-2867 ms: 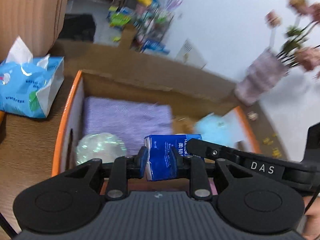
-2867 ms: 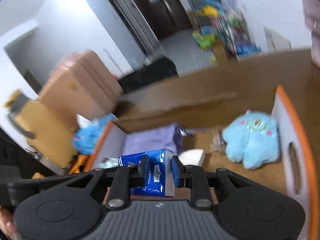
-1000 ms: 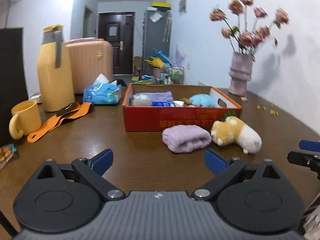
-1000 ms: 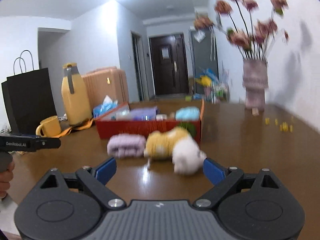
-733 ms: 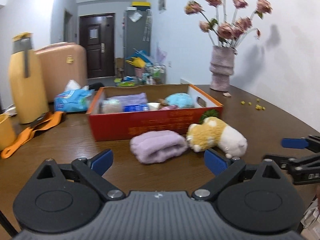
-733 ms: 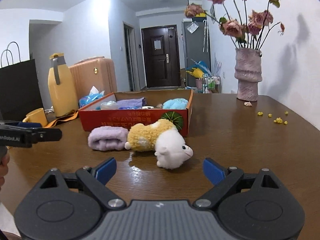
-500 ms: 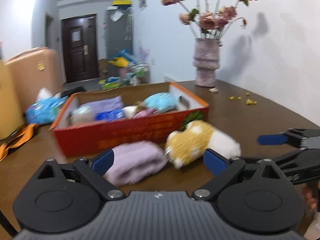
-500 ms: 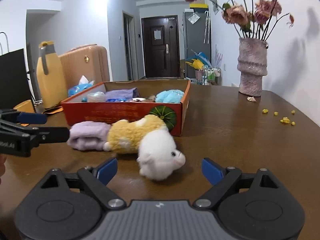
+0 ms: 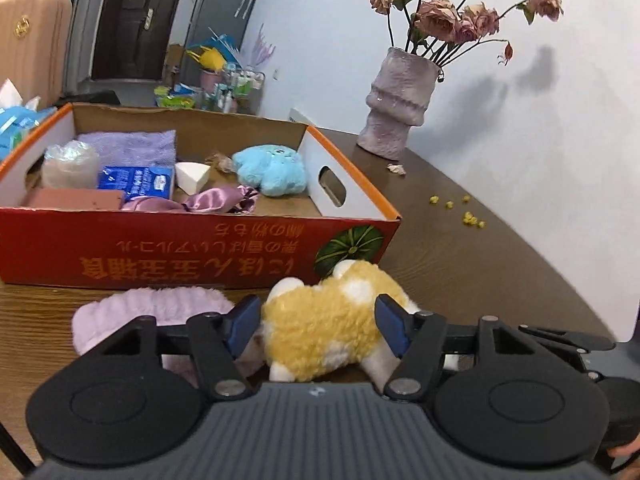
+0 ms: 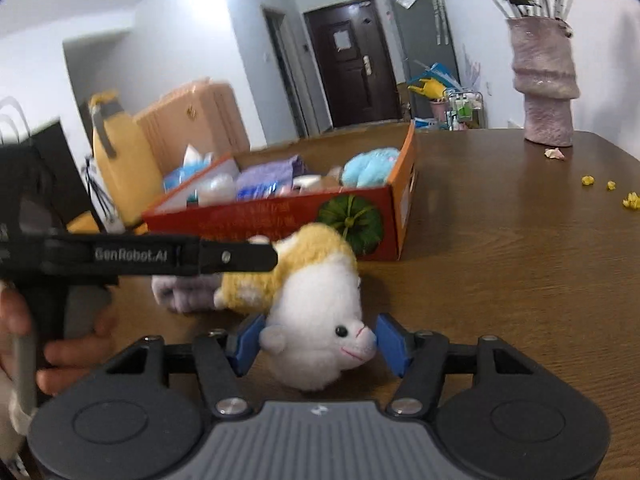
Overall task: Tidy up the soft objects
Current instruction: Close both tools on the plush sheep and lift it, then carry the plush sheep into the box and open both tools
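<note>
my left gripper [image 9: 316, 328] has just been closing around the yellow body of the toy sheep [image 9: 332, 320]; its blue pads sit right at the fur on both sides, and i cannot tell if they press yet; my right gripper [image 10: 320, 342] has just been closing too, around the sheep's white head [image 10: 320, 320]; one pad is at its ear and the other at its nose, just touching or just beside, i cannot tell which; in the right view my left gripper's black finger [image 10: 236, 258] lies across the sheep's back, and my left hand [image 10: 60, 344] holds its handle; the sheep lies on its side on the brown table [image 10: 500, 260], just in front of the red box [image 9: 192, 252], near the box's right front corner with the green pumpkin picture [image 9: 348, 246]; a fluffy pink roll [image 9: 152, 312] lies on the table touching the sheep, also right by the box's front wall; inside the box i see a purple towel [image 9: 132, 146], a blue tissue pack [image 9: 136, 182], a see-through bag [image 9: 70, 162], a white wedge [image 9: 192, 174], a shiny purple cloth [image 9: 216, 202], a pink block [image 9: 74, 200] and a blue fluffy toy [image 9: 272, 170] by the right wall; a purple vase [image 9: 396, 108] with dry roses stands near the table's far edge by the wall; little yellow bits [image 9: 460, 210] lie near the right edge; a yellow jug [image 10: 120, 152] stands beyond the box's left end
</note>
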`<state>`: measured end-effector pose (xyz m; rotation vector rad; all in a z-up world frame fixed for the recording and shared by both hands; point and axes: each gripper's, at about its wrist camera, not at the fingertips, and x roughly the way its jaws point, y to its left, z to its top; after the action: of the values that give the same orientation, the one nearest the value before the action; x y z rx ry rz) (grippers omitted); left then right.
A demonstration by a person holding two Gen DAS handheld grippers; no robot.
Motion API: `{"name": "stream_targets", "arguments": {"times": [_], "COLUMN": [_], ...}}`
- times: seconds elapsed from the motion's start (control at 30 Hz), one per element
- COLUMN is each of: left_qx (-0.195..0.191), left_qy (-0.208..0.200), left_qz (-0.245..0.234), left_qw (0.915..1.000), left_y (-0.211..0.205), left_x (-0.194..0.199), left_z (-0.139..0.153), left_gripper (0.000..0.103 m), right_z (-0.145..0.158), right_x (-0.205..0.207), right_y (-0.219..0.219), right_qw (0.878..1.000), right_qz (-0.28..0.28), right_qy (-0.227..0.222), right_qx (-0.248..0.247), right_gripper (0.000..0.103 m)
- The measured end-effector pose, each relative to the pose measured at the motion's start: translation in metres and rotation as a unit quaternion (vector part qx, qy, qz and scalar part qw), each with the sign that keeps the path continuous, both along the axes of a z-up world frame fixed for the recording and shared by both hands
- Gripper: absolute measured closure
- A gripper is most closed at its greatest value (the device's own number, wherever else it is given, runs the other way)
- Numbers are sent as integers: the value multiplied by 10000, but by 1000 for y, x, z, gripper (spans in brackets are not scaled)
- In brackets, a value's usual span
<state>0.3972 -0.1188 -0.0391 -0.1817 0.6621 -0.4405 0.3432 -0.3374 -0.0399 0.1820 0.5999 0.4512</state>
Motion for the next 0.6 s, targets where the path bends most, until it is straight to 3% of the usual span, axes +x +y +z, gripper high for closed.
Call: {"name": "stream_targets", "arguments": {"times": [0.17, 0.23, 0.27, 0.4, 0.6], "left_qx": [-174, -196, -229, -427, -356], "left_qy": [444, 519, 575, 716, 594], "left_qz": [55, 49, 61, -69, -484], "left_qw": [9988, 9984, 9981, 9965, 9964], "left_y": [4, 5, 6, 5, -14], "left_x": [12, 11, 11, 4, -11], "left_z": [-5, -5, -6, -8, -8], "left_gripper": [39, 39, 39, 36, 38], "right_z": [-7, -13, -13, -15, -19], "right_x": [21, 25, 24, 0, -31], "right_y": [-2, 0, 1, -1, -8], "right_qw": [9995, 9990, 9987, 9978, 9933], "right_qz": [-142, -74, -62, -346, -863], "right_qy": [124, 307, 347, 366, 424], "right_qx": [237, 313, 372, 443, 636], "right_gripper": [42, 56, 56, 59, 60]}}
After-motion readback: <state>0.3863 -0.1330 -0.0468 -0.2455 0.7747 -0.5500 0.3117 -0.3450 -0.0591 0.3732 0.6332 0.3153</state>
